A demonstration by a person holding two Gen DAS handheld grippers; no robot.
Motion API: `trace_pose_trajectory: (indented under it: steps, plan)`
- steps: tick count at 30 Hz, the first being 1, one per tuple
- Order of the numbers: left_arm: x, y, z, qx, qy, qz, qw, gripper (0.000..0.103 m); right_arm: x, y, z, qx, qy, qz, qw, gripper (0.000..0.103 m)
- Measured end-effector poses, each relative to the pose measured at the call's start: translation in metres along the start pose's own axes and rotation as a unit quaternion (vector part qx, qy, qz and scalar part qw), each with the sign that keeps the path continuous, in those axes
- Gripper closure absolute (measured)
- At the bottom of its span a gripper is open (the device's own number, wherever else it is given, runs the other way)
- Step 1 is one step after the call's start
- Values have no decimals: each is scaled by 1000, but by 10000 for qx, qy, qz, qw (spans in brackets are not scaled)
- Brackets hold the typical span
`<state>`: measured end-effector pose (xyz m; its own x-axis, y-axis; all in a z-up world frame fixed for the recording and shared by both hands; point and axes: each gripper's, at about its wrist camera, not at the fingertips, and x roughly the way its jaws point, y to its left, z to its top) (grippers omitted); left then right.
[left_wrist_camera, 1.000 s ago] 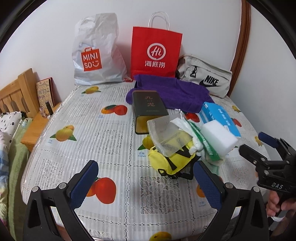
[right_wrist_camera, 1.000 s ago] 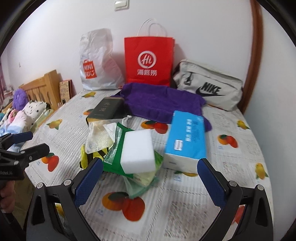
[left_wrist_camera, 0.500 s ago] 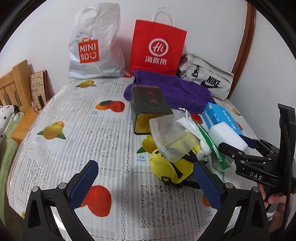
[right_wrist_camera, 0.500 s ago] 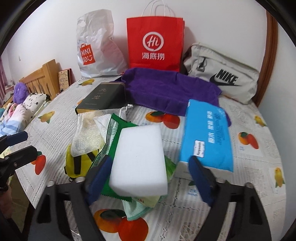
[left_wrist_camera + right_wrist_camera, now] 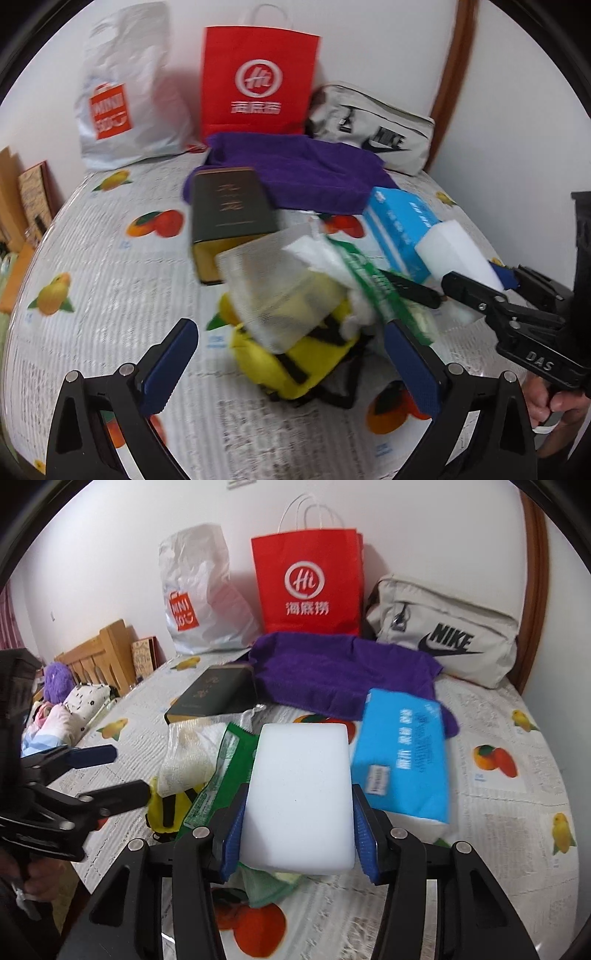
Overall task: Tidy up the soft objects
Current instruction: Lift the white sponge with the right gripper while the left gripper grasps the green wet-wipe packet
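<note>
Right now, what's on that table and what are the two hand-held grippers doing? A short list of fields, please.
surface: table with fruit-print cloth
pile: sponge, green packet, yellow pouch, mesh bag
nearby: tissue pack, dark box, purple towel
at wall: three bags
right hand-held gripper: closing, pads at the sponge's sides
left hand-held gripper: open, holding nothing

The left claw [image 5: 288, 365] hangs wide open over the yellow pouch [image 5: 291, 365], landmark on the tabletop [image 5: 110, 295]. Beyond the pouch lies a dark box [image 5: 231, 206]; to its right, the right claw [image 5: 469, 288], closing, brackets a white sponge [image 5: 456, 251].
</note>
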<state>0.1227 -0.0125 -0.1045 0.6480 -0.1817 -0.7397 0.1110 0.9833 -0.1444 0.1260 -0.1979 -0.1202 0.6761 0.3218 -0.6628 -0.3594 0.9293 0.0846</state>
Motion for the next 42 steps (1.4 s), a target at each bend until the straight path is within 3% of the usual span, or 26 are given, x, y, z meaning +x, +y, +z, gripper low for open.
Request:
trace_pose_trajectory:
  steps: [4, 7, 10, 14, 18, 21, 25, 29, 30, 31, 34, 35, 40, 42]
  plan:
    - [5, -24, 5, 231, 89, -56, 9997, 2, -18, -16, -7, 18, -47, -134, 9999, 52]
    - [11, -44, 12, 444, 137, 147, 9988, 2, -29, -29, -16, 84, -56, -211, 9997, 52]
    - [24, -66, 19, 661, 255, 408, 9967, 1, -37, -43, -27, 196, -72, -268, 9994, 52]
    - [56, -89, 18, 1088, 549, 1026, 9872, 1, -39, -63, -40, 469, -25, -244, 9986, 52]
    - [59, -74, 16, 967, 533, 1433, 9835, 1, -38, -76, -49, 617, -14, -197, 9979, 52]
    - [46, -62, 13, 854, 404, 1508, 9840, 1, -38, -81, -52, 650, -47, -139, 9978, 52]
    - [45, -68, 12, 991, 397, 1267, 9862, 1, -32, -81, -53, 705, -61, 14, 9975, 52]
    - [58, -84, 15, 1405, 353, 1508, 9779, 1, -27, -79, -56, 654, 23, 69, 9978, 52]
    - [60, -85, 16, 1472, 350, 1552, 9762, 3, -26, -79, -56, 656, 35, 70, 9978, 52]
    - [60, -86, 16, 1512, 337, 1506, 9764, 14, -26, -79, -57, 658, 54, 65, 9978, 52]
    - [59, -79, 17, 1302, 442, 1082, 9846, 59, -26, -80, -58, 669, 77, 50, 9977, 52]
    - [57, -74, 18, 1139, 478, 912, 9881, 65, -26, -81, -58, 674, 89, 51, 9977, 52]
    - [37, -58, 18, 783, 333, 485, 9952, 72, -29, -76, -56, 636, 89, 58, 9979, 52]
    - [32, -54, 17, 714, 306, 328, 9964, 79, -29, -73, -55, 619, 99, 54, 9980, 52]
